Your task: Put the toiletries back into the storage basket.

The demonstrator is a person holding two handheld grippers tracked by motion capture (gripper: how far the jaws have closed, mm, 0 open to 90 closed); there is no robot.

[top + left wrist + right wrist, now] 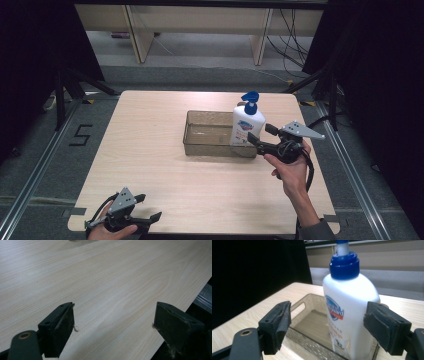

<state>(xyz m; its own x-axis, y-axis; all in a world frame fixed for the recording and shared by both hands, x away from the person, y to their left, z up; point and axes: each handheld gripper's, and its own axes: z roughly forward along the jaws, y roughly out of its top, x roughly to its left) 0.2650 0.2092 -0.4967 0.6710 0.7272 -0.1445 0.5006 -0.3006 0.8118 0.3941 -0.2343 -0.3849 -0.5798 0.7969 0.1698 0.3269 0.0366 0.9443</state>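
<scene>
A white plastic pump bottle with a blue collar and blue pump head (247, 125) stands upright in the right end of a shallow, translucent smoke-brown plastic tray (200, 145) that sits a little right of centre on the pale wood-grain table (150, 165). The right gripper (260, 136), held in the person's right hand (290, 167), points level at the bottle from the table's right side, low enough that its jaws line up with the bottle's body rather than its narrow neck, which would suit a firm hold on the widest, flattest part. In the right gripper view those jaws stand spread wide: the right pad (378, 327) overlaps the bottle's edge and may be just touching it, though the angle makes contact hard to judge, while the left pad (282, 323) is well clear of the label side, so nothing is pinched. The bottle bears its own weight on the tray floor, close against the tray's near wall. The left gripper (145, 207) rests near the front left corner of the table, well apart from the tray, apparently parked out of the way while the other hand works; in the left gripper view its jaws are spread over bare wood with nothing between them.
</scene>
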